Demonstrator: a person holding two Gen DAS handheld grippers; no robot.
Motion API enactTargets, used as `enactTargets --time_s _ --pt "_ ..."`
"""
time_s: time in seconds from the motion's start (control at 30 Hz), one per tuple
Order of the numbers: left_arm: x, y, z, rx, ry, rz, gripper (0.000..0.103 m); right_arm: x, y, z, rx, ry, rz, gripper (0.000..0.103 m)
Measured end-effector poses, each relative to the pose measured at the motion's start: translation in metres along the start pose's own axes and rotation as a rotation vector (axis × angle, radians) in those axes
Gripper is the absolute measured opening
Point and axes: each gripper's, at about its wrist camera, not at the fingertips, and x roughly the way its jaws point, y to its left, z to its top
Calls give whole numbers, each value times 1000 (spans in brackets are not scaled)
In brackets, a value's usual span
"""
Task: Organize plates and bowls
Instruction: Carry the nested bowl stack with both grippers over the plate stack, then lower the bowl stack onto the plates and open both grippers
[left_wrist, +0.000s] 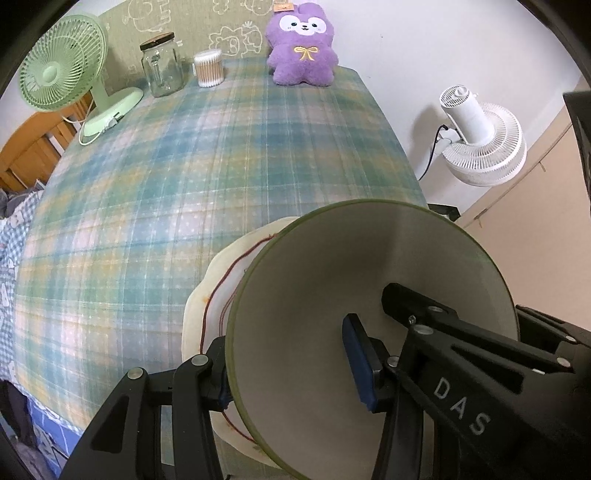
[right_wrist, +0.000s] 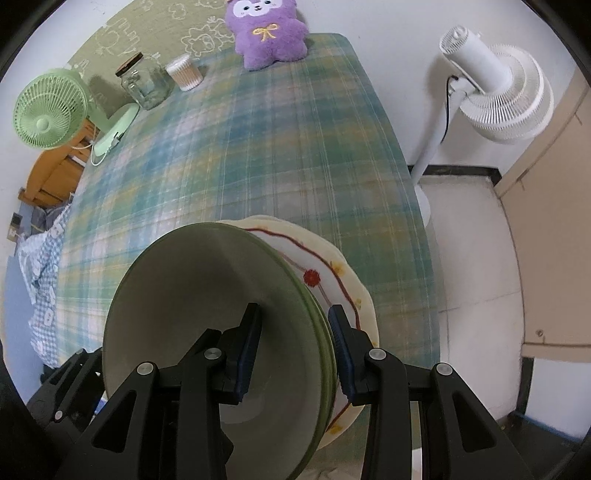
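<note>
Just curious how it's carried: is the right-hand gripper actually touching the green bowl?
Touching. In the right wrist view, the right gripper straddles the green bowl rim, one blue pad pressed on the inner wall, the other on the outer side.

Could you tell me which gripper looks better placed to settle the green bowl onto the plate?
Probably the right gripper: its jaws straddle the green bowl rim right over the plate. The left gripper straddles the opposite rim.

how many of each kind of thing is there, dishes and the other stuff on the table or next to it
green bowls: 1, maybe more nested; rims look stacked
patterned plates: 1
fans: 2, green desk fan and white floor fan
glass jars: 1
cotton swab tubs: 1
purple plush toys: 1
total: 7
</note>
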Motion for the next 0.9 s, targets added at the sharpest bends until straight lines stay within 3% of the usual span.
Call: enactTargets --time_s 0.2,0.5,0.67,0.9 --pt "1 -1 -1 5 4 14 51 0 0 -1 -13 -4 1 41" --pt "-4 -1 -4 47 -17 -3 65 -11 7 -9 -45 -69 -37 45" --pt "-16 -1 -4 67 -49 4 78 -26 10 -13 -50 -127 -84 67" --pt "-40 6 -3 88 -119 37 84 -49 20 -16 -51 -192 -95 70"
